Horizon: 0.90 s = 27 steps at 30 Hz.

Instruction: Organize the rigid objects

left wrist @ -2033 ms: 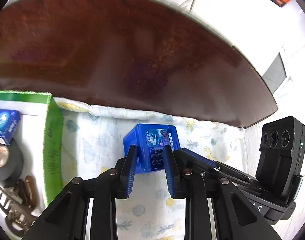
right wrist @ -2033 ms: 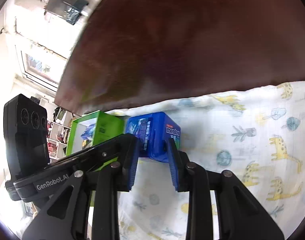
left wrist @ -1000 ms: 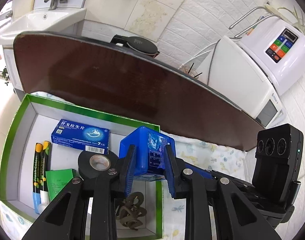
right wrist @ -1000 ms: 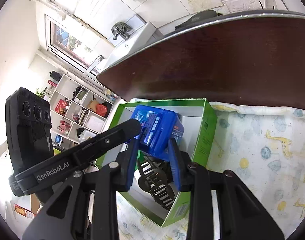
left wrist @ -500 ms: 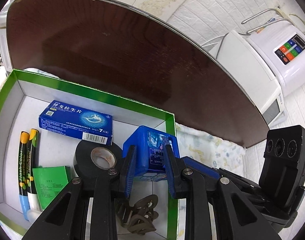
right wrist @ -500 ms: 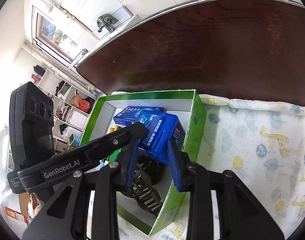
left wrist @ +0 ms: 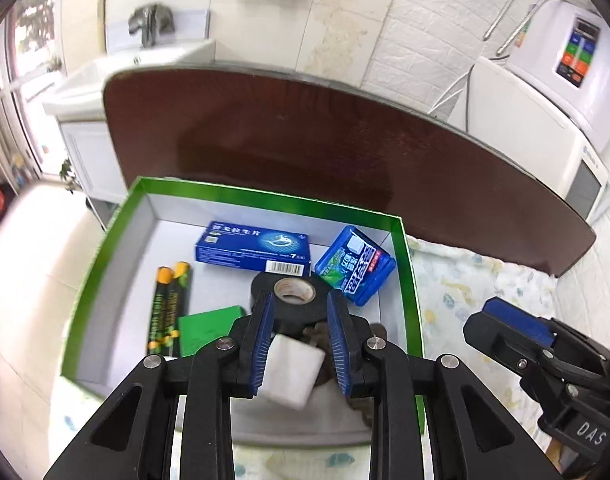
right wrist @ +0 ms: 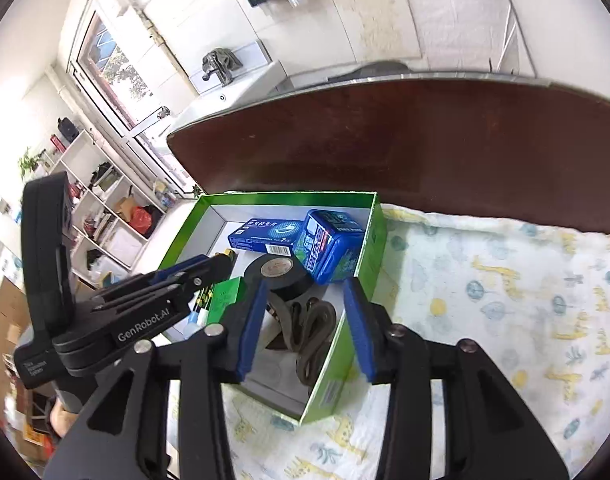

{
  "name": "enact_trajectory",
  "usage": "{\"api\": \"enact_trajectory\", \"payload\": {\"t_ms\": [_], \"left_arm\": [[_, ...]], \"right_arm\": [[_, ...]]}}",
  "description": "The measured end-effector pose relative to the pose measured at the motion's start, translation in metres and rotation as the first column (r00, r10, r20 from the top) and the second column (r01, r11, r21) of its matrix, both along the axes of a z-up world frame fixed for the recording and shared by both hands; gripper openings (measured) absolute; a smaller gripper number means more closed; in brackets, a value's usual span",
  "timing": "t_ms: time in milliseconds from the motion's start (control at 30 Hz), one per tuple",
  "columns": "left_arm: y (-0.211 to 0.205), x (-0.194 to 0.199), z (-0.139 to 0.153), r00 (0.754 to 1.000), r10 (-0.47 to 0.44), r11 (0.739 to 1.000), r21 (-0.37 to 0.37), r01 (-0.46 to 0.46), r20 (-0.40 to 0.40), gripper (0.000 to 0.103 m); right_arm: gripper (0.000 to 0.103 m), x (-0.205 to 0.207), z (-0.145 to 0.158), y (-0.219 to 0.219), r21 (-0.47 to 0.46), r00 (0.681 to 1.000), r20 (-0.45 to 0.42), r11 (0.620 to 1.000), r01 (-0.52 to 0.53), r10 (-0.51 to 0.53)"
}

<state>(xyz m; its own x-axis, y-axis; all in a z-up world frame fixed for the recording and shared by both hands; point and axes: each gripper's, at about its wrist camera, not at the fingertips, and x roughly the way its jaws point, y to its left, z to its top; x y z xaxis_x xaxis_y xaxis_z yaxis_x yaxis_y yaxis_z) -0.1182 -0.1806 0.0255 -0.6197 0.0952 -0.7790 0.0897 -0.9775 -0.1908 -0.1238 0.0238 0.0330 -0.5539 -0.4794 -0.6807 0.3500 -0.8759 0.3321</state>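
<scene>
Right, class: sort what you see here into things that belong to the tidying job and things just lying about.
Part of the job:
green box
blue mint tin
blue medicine carton
black tape roll
markers
white block

Just lying about:
patterned cloth
dark tabletop
white appliance

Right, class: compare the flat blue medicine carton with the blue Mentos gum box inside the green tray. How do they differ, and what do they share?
The blue medicine carton is long, thin and sharp-edged; the blue Mentos gum box is chunkier with rounded corners. The carton lies flat on the tray floor; the gum box sits tilted in the corner by the green tray wall. The carton shows a barcode; the gum box shows a green-and-white label. Both are blue and lie behind the black tape roll.
</scene>
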Motion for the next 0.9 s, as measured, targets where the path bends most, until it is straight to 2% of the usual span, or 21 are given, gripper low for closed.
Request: {"api": "enact_trajectory", "payload": {"t_ms": [33,67,133,167,233,333,467,600,800,900], "left_arm": [[0.002,0.009,0.005,1.000,0.004,1.000,-0.019,-0.005,-0.021,0.037],[0.003,0.018,0.009,0.999,0.008,0.999,-0.037,-0.009,-0.039,0.050],[0.007,0.037,0.017,0.996,0.020,0.997,-0.073,-0.026,-0.083,0.063],[0.009,0.049,0.021,0.994,0.022,0.995,-0.093,-0.032,-0.106,0.066],[0.013,0.067,0.026,0.993,0.014,0.992,-0.119,-0.028,-0.121,0.066],[0.019,0.087,0.031,0.991,0.017,0.989,-0.146,-0.036,-0.132,0.067],[0.028,0.115,0.032,0.990,0.021,0.977,-0.208,-0.050,-0.140,0.067],[0.035,0.144,0.036,0.985,0.020,0.965,-0.254,-0.064,-0.172,0.067],[0.029,0.172,0.042,0.974,0.036,0.979,-0.188,-0.079,-0.225,0.070],[0.025,0.179,0.041,0.969,0.078,0.968,-0.213,-0.129,-0.235,0.070]], "right_arm": [[0.051,0.012,0.004,-0.002,0.022,0.999,-0.032,1.000,0.004,-0.004],[0.052,0.022,0.006,-0.005,0.042,0.998,-0.056,0.999,0.009,-0.006],[0.056,0.040,0.009,-0.008,0.061,0.996,-0.088,0.998,0.013,-0.008],[0.057,0.048,0.009,-0.009,0.064,0.995,-0.096,0.998,0.016,-0.010],[0.063,0.061,0.008,-0.008,0.073,0.994,-0.104,0.997,0.029,-0.021],[0.065,0.080,0.003,-0.004,0.082,0.993,-0.110,0.995,0.054,-0.044],[0.066,0.096,-0.003,0.008,0.064,0.993,-0.093,0.995,0.077,-0.071],[0.066,0.117,0.002,0.015,0.050,0.989,-0.117,0.994,0.099,-0.093],[0.067,0.132,0.009,0.013,0.059,0.983,-0.145,0.991,0.119,-0.109],[0.067,0.136,0.008,0.007,0.075,0.981,-0.159,0.990,0.121,-0.107]]}}
